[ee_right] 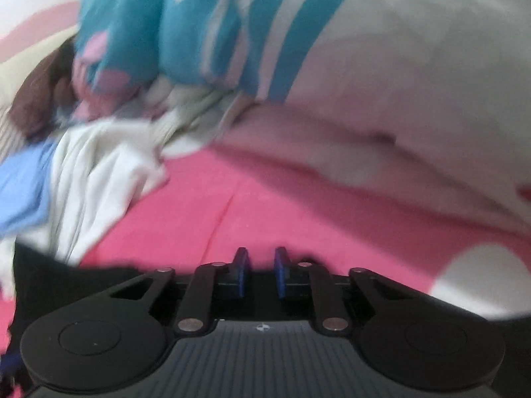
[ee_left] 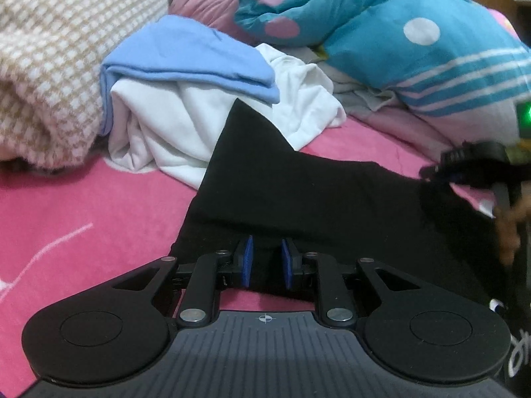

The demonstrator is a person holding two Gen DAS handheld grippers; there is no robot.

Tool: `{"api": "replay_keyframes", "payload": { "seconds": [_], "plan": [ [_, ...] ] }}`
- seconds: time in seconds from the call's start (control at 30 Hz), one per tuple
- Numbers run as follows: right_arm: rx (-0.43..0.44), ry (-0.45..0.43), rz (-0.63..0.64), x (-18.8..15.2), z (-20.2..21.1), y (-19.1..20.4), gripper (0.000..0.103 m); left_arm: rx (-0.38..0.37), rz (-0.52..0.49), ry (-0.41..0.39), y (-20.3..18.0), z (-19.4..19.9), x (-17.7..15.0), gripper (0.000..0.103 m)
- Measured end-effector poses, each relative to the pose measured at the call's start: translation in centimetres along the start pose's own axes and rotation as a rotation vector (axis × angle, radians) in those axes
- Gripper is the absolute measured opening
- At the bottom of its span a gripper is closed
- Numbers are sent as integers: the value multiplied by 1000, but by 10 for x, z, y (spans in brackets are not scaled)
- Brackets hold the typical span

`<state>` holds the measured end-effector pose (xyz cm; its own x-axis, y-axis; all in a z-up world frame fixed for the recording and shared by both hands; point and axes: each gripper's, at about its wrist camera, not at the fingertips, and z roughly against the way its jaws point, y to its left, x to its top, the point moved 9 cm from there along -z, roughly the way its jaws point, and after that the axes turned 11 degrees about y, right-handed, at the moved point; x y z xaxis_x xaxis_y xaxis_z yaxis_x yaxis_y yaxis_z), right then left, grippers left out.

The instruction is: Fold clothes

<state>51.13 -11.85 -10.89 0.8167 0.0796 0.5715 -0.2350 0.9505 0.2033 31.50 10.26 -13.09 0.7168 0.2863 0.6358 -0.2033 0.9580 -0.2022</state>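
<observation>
A black garment (ee_left: 298, 192) lies spread on the pink bed sheet (ee_left: 83, 205), one narrow part reaching up toward the clothes pile. My left gripper (ee_left: 267, 242) sits low over its near edge. The blue pads stand a little apart, their inner faces bare, with black cloth showing in the gap. At the garment's right corner is my right gripper (ee_left: 441, 172), blurred, with a hand (ee_left: 507, 232) behind it. In the right wrist view, which is blurred, the right gripper (ee_right: 261, 252) also has its pads apart. Pink sheet shows between the tips, and the black garment (ee_right: 66, 278) edges in from the left.
A crumpled white garment (ee_left: 172, 119) with a folded light-blue one (ee_left: 186, 56) on top lies beyond the black cloth. A beige checked blanket (ee_left: 43, 66) fills the far left. A teal spotted quilt (ee_left: 415, 49) is heaped at the back right. Pink sheet (ee_right: 298, 205) stretches ahead of the right gripper.
</observation>
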Motion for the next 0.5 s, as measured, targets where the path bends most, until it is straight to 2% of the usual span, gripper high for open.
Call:
{"api": "replay_keyframes", "payload": {
  "seconds": [0.13,0.2,0.37,0.5],
  "plan": [
    [-28,-51,-112,10,27,-27,18,-6,4,1,1,1,-1,19],
    [-16,-73,-126,4,53,-38,18,-17,17,7,3,1,1,19],
    [21,20,-77,-42,101,-50,18,-32,45,18,5,2,2,19],
    [34,89,-53,-71,101,-51,18,-31,50,16,4,2,1,19]
  ]
}}
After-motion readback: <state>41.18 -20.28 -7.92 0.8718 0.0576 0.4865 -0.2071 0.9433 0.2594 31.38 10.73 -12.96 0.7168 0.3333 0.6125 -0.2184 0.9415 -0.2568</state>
